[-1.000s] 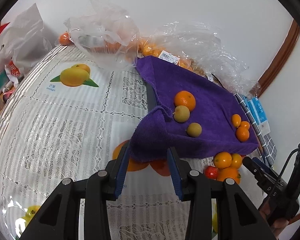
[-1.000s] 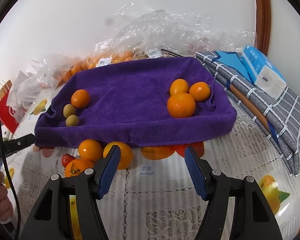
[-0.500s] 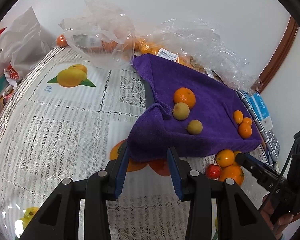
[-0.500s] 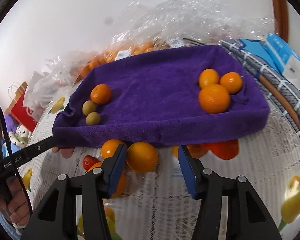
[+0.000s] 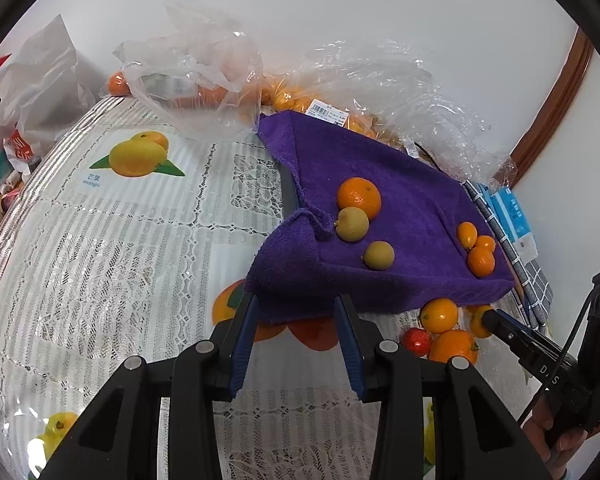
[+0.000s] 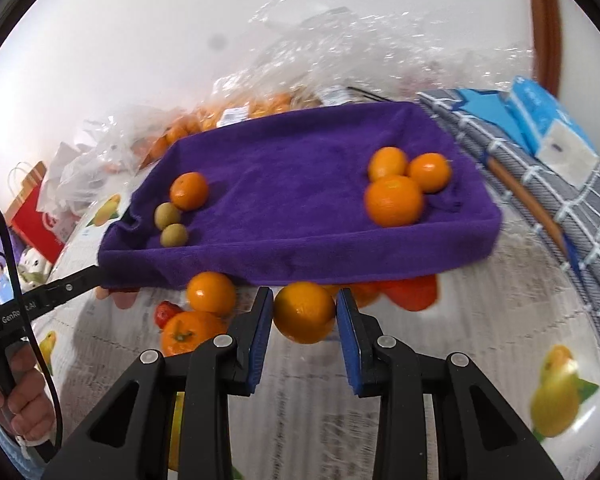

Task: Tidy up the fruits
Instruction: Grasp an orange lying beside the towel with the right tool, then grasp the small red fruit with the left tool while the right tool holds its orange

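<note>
A purple towel-lined tray [image 6: 300,248] holds an orange [image 6: 189,191] and two greenish fruits [image 6: 168,216] at its left, and three oranges [image 6: 394,200] at its right. Loose fruit lies in front of it: oranges [image 6: 211,294], a small red fruit [image 6: 166,313]. My right gripper [image 6: 303,318] is open with its jaws on either side of a loose orange [image 6: 304,313]. My left gripper [image 5: 296,312] is open and empty at the tray's near left corner [image 5: 284,280]. The left wrist view shows the right gripper's tip [image 5: 490,318] against that orange.
Clear plastic bags of oranges [image 5: 204,76] lie behind the tray by the wall. A checked cloth [image 6: 540,184] and blue tissue packs [image 6: 548,128] sit to the tray's right. A lace tablecloth with fruit prints [image 5: 100,240] covers the table.
My right gripper has moved forward and left and narrowed until its jaws flank the loose orange. My left gripper stayed nearly still.
</note>
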The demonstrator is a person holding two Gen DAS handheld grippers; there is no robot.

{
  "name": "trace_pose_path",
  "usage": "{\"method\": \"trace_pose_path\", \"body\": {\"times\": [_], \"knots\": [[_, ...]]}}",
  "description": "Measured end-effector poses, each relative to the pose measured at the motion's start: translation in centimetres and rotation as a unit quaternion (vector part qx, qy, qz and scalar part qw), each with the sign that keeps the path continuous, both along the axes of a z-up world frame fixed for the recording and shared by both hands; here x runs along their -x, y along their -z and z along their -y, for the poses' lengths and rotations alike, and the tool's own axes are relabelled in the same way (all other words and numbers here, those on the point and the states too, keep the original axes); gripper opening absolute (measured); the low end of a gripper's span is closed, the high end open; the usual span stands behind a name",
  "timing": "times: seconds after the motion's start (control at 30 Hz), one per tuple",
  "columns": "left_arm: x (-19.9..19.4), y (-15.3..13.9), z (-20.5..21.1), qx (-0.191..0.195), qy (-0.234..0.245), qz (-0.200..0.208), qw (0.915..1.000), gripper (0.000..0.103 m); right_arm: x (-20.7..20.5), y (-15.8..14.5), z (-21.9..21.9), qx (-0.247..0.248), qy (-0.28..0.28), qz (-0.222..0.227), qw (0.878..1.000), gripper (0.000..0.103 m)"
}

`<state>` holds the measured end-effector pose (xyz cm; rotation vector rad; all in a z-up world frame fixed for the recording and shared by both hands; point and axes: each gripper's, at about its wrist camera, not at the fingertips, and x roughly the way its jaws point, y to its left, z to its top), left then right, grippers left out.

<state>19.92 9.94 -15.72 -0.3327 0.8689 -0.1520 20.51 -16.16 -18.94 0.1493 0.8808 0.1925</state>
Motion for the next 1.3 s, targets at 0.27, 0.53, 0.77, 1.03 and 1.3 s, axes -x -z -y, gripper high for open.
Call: {"method": "trace_pose_path", "body": {"times": [0.27,0.53,0.77,1.03,1.3], "knots": [[0.0,0.1,0.2,-0.004,0.004,-0.001,1.0,0.037,0.0,0.7,0.2,0.014,0.003,-0.004,1.0,0.033],[-0.1,0.2,0.5,-0.016,0.007,0.004,0.9998,0.037,-0.8,1.8,-1.0,0.039,-0.005,-0.013,0.999,0.034],[-0.2,0.3,1.0,-0.025,0.02,0.012,0.9994,0.037,0.3,0.8,0.1,0.048,0.002,0.019,0.999,0.034],[-0.4,0.6,2.2,-0.044,0.036,0.021,0.9982,0.037,2.1,0.4,2.3,0.049,0.011,0.034,0.998,0.034],[-0.2,0.9,3.1,-0.052,0.05,0.02,0.9972,0.037,2.5,0.5,2.6,0.039,0.007,0.038,0.998,0.034]]}}
